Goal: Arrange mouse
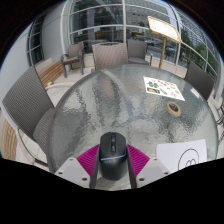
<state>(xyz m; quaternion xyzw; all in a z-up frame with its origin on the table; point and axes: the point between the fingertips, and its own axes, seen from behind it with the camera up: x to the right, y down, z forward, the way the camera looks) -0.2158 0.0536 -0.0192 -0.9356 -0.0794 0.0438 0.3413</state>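
Observation:
A black computer mouse (111, 152) sits between my gripper's (112, 170) two fingers, its front pointing away from me. The pink pads (90, 160) press on its left and right sides, so the gripper is shut on it. The mouse's rear end is hidden low between the fingers. It is over the near edge of a round glass table (115, 100). I cannot tell whether it rests on the glass or hangs just above it.
A white mat (182, 155) with a round logo lies on the table just right of the fingers. Farther right are a small ring-shaped object (174, 107) and a printed card (160, 86). Grey chairs (28, 100) stand at the left, more seats beyond the table.

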